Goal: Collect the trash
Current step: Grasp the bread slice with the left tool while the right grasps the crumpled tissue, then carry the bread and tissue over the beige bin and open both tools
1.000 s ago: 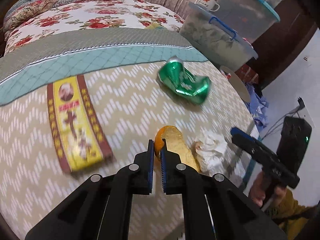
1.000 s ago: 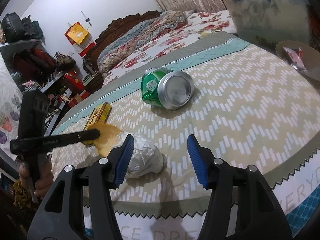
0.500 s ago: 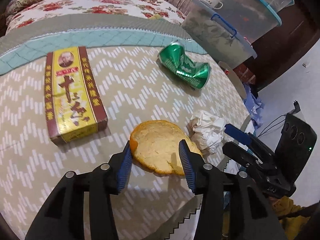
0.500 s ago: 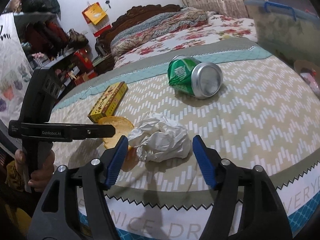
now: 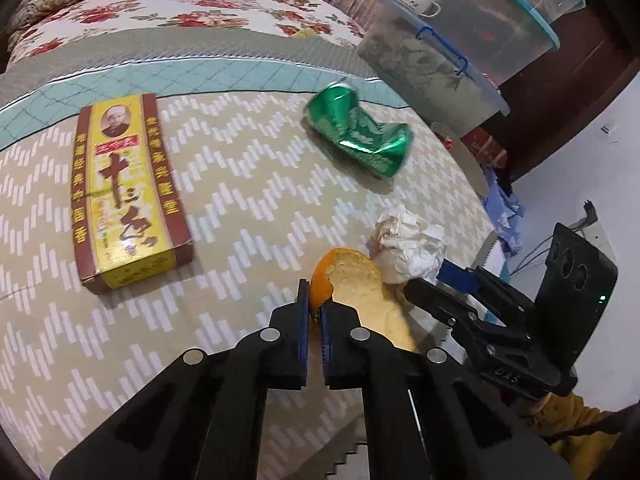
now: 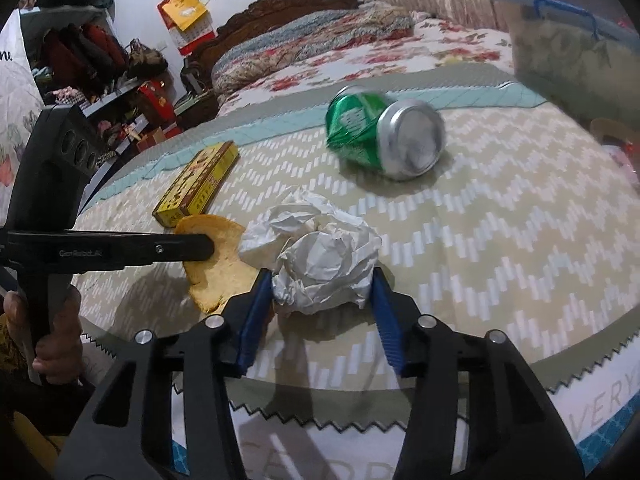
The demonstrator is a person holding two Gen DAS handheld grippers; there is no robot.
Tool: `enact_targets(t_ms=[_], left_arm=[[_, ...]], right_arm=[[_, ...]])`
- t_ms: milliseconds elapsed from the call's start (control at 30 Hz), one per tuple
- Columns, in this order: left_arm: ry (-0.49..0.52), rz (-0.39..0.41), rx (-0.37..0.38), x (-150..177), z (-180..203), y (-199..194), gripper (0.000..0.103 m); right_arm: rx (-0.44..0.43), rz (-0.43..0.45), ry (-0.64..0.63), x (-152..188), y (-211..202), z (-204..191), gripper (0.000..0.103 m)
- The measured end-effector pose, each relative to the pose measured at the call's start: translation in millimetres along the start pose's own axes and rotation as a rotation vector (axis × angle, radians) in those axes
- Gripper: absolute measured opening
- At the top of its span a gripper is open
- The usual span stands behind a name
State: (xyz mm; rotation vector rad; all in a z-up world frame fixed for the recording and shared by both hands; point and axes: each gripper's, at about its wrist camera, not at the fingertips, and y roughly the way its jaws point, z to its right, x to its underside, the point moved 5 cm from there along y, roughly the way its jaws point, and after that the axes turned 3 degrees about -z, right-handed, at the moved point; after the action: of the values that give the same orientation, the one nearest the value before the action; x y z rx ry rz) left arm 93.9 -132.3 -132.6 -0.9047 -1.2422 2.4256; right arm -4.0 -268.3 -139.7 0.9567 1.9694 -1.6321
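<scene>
Left claw [image 5: 314, 312] now on peel [image 5: 356, 280]

On bed [image 5: 248, 208], rel. to left gripper [image 5: 314, 312]: peel [image 5: 356, 276] between its jaws; box [image 5: 124, 188] ahead-left; can [image 5: 356, 136] ahead-right, farther off; paper wad [image 6: 324, 256] just right of peel — between right gripper [image 6: 320, 300] jaws, closing.

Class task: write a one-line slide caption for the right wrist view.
Right gripper closing around crumpled paper; left gripper pinches orange peel.
</scene>
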Motion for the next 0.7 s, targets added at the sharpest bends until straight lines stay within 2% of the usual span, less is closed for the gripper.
enact_targets(t_ms=[167, 367, 700], left_arm=[[0.031, -0.007, 0.012, -8.4, 17.2, 5.4, 0.004], [0.102, -0.023, 0.015, -23.5, 50.0, 20.9, 0.004], [0.238, -0.073, 0.02, -68.0, 116.4, 65.2, 0.004]], right_arm=[[0.047, 0.058, 0.034, -0.4, -16.2, 20.9, 0.05], [0.085, 0.07, 0.103, 6.2, -28.5, 54.5, 0.05], [0.157, 0.131, 0.23, 6.9, -55.8, 122.0, 0.05]])
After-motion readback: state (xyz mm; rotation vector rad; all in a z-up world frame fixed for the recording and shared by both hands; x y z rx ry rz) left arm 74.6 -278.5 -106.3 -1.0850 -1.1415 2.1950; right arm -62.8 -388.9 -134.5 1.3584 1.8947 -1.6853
